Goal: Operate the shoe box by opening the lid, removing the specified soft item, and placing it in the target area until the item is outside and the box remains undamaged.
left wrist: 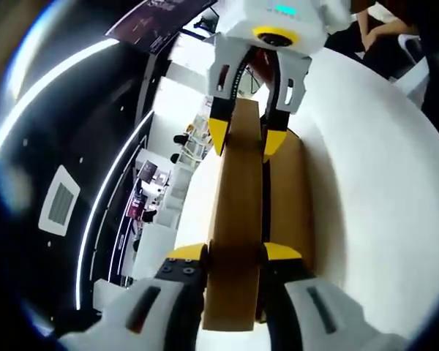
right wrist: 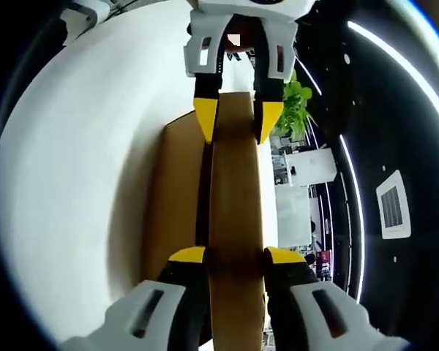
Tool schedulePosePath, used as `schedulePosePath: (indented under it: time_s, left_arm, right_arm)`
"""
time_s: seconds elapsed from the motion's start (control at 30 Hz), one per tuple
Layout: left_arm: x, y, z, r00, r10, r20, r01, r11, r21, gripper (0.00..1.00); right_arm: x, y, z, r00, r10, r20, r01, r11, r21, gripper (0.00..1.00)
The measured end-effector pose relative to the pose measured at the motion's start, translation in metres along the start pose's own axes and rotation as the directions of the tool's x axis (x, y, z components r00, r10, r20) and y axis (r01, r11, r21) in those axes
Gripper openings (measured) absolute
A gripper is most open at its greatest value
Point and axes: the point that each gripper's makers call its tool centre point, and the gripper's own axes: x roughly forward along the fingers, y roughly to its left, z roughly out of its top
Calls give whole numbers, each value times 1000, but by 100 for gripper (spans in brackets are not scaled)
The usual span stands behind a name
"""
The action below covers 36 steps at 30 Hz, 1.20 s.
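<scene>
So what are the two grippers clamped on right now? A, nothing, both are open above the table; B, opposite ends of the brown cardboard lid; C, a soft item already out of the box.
B: in the left gripper view the left gripper and the right gripper pinch opposite ends of the cardboard lid, raised edge-on over the shoe box on the white table.

One brown cardboard shoe box [left wrist: 289, 197] sits on one round white table [left wrist: 380, 190]. One cardboard lid [left wrist: 235, 241] stands on edge above the box. Two grippers are present: the left gripper [left wrist: 234, 252] and the right gripper [left wrist: 245, 139]. Each has two yellow-tipped jaws, making four yellow tips in all. One green leafy plant [right wrist: 296, 110] stands in the background.
</scene>
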Motion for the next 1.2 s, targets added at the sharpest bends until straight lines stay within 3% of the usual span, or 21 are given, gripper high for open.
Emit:
schedulePosePath:
  time_s: [0.23,0.63,1.2]
  left_arm:
    - [0,4,-1,1000,-13,5,13,1000,-10,29]
    - [5,13,-6,1000,-16,-17,16,1000,18,30]
    - [4,20,-3,999,-51,1,51,999,0,30]
  right_arm:
    - [-1,-5,2,998,59,28,-60,998,30,29]
    - [3,-8,4,994,102,36,-103,994,35,30]
    - [4,-15,2,987,152,44,-154,987,42,30]
